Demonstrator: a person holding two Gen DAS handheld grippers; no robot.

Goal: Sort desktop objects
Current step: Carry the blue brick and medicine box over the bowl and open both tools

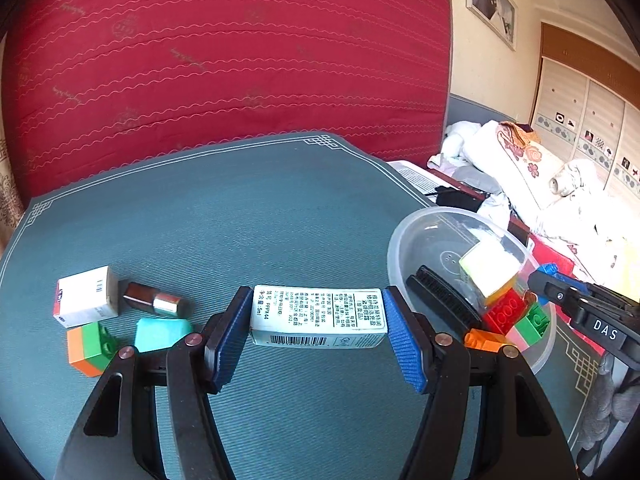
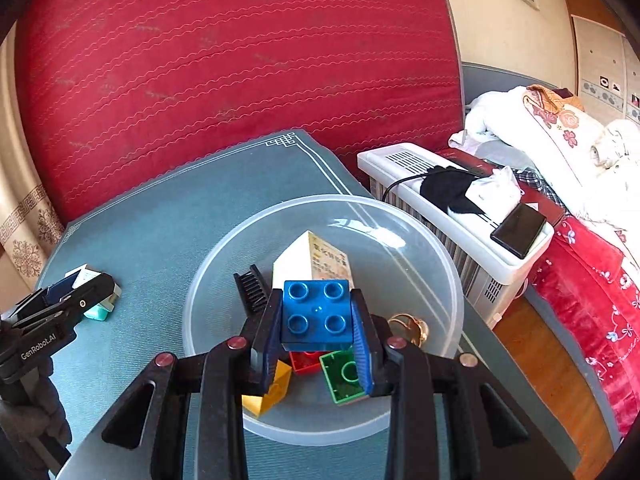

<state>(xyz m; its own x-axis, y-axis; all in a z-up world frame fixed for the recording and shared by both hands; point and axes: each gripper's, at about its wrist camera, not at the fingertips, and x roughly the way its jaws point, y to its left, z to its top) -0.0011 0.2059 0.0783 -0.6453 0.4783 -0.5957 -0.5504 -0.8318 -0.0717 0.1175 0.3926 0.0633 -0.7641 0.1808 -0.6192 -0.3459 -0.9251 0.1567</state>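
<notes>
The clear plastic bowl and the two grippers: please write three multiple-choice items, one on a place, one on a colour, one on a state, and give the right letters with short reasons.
1. Where is the black comb?
A. inside the clear plastic bowl
B. on the teal mat beside the white box
C. in the left gripper

2. What colour is the studded toy brick in the right gripper?
A. yellow
B. blue
C. red

3. What is the state of the left gripper?
A. open and empty
B. shut on a green brick
C. shut on the long white printed carton

Answers:
1 A, the comb leans against the bowl's inner wall.
2 B, the brick between the blue pads shows four blue studs.
3 C, both pads press on the carton's ends.
</notes>
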